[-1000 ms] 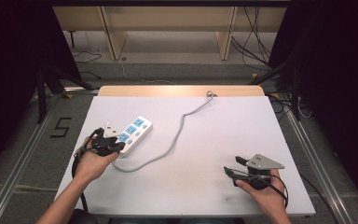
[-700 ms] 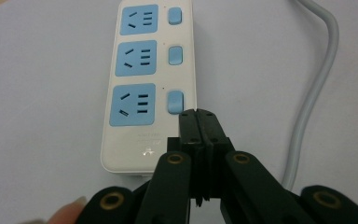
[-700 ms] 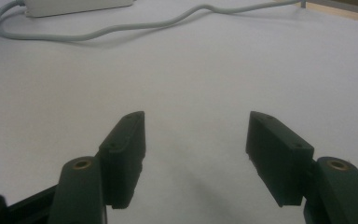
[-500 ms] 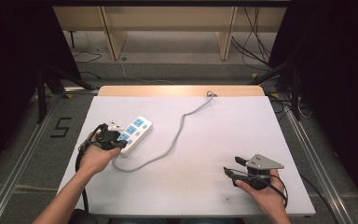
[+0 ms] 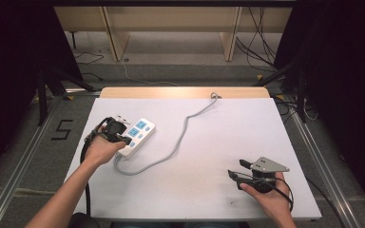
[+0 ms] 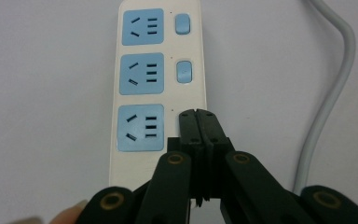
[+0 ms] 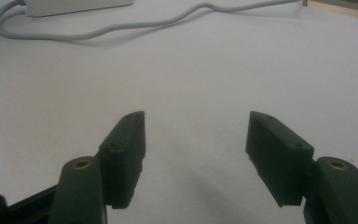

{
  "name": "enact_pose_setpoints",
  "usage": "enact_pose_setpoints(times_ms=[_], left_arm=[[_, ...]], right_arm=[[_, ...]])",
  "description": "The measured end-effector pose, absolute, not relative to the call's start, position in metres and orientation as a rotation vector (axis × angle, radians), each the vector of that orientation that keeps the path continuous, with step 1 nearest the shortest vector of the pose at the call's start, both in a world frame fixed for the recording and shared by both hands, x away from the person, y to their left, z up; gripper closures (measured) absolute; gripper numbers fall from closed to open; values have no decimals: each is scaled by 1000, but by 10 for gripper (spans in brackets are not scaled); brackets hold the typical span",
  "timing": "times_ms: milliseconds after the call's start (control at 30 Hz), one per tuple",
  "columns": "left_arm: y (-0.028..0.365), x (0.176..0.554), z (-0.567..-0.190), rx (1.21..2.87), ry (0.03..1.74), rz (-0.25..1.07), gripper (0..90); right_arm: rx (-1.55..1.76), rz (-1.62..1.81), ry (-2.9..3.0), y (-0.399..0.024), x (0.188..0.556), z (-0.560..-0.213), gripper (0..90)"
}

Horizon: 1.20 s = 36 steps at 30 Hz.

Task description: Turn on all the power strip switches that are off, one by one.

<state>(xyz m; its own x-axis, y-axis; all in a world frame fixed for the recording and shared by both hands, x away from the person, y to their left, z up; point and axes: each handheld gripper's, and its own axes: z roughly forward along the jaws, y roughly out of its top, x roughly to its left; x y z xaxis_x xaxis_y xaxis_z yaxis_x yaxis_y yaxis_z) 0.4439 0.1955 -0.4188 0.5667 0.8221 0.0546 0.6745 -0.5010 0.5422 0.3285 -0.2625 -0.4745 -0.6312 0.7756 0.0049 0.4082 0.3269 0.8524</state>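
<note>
The left tool [image 6: 197,114] has its jaws pressed flat together with nothing between them, and its closed tips sit over the near end of the white power strip [image 6: 158,88], just right of the nearest blue socket [image 6: 140,128], where that socket's switch would be. Whether the tips touch the strip I cannot tell. Two more blue sockets and their blue switches [image 6: 182,71] run away ahead of the tool. The strip's grey cable [image 6: 328,107] curves off to the tool's right. The right tool [image 7: 196,158] stands wide and empty over bare tabletop [image 7: 191,74], with the strip well ahead to its left.
</note>
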Motion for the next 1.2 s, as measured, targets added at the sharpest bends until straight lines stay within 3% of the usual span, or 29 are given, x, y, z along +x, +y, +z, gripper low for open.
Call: enact_pose_setpoints(times_ms=[1200], left_arm=[[184,472,-430,2441,1269,350,897]], right_arm=[[1045,1233,2193,-262,328,-474,387]])
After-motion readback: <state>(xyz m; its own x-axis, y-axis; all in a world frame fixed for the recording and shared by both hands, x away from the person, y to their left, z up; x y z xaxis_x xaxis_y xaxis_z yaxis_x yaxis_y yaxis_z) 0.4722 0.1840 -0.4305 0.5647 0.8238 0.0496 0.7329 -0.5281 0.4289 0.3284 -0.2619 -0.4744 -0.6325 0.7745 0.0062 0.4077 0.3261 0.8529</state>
